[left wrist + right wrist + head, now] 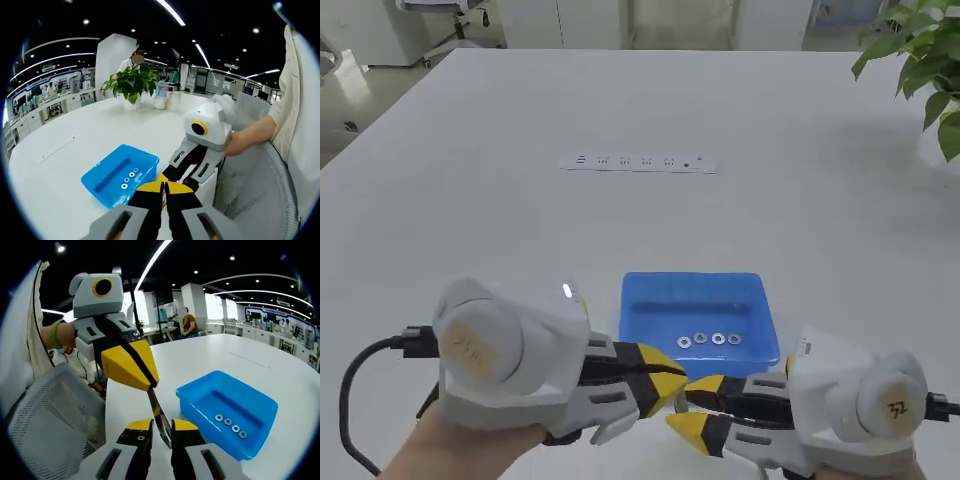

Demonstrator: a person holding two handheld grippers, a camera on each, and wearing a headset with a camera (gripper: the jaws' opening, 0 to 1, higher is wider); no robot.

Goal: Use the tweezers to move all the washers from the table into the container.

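Note:
A blue container (pixel 692 282) sits on the white table near its front edge, with several washers (pixel 709 340) in a row inside it. In front of it my two grippers meet tip to tip. The left gripper (pixel 678 392) comes in from the left and the right gripper (pixel 684 410) from the right. In the right gripper view, thin dark tweezers (pixel 157 412) run from the left gripper's (pixel 152 386) shut yellow jaws down between the right gripper's (pixel 162 429) jaws, which close on them. The left gripper (pixel 163 189) is shut on the thin tip, with the washers (pixel 129 179) in the container (pixel 97 187) just beyond.
A white power strip (pixel 638 162) lies flat at mid-table. A potted plant (pixel 925 60) stands at the far right edge. A grey mesh chair (pixel 50 405) is close behind the grippers. People stand in the background of the office.

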